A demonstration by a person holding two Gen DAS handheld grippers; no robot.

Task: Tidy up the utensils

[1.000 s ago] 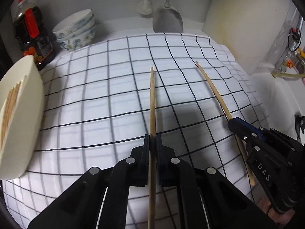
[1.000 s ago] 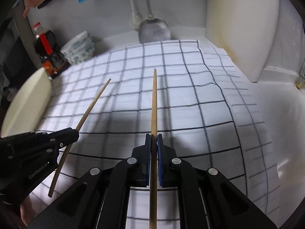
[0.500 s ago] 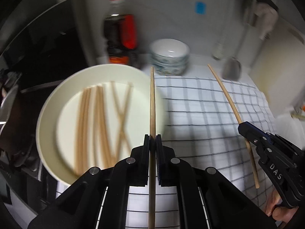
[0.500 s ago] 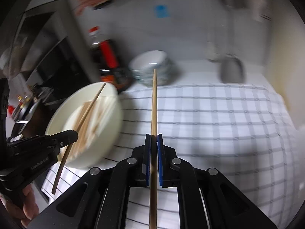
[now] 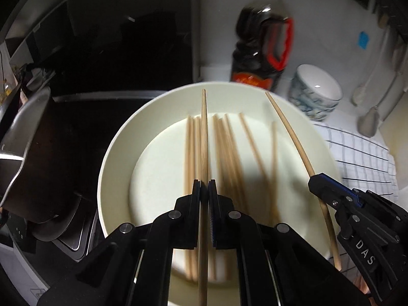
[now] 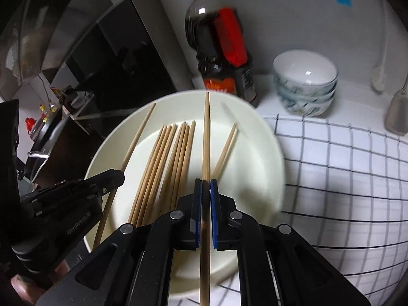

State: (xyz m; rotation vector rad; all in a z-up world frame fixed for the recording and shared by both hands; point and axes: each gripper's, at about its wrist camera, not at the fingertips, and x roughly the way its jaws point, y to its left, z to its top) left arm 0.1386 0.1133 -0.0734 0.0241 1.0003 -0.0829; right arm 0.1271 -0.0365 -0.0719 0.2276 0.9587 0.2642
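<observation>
Two chopsticks were up over the plate, one per gripper. Left gripper was clamped on its chopstick, running fwd between the fingers; right gripper pinched the other chopstick likewise, w/ loose chopsticks lying below.

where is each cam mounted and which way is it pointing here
Left wrist: on the left gripper, looking along its shut jaws and held chopstick down at the cream plate; the right gripper shows at right.
Right wrist: on the right gripper, facing the plate and checked cloth; the left gripper and fingers show at left.
Shared: plate, loose chopsticks, sauce bottle, stacked bowls.
</observation>
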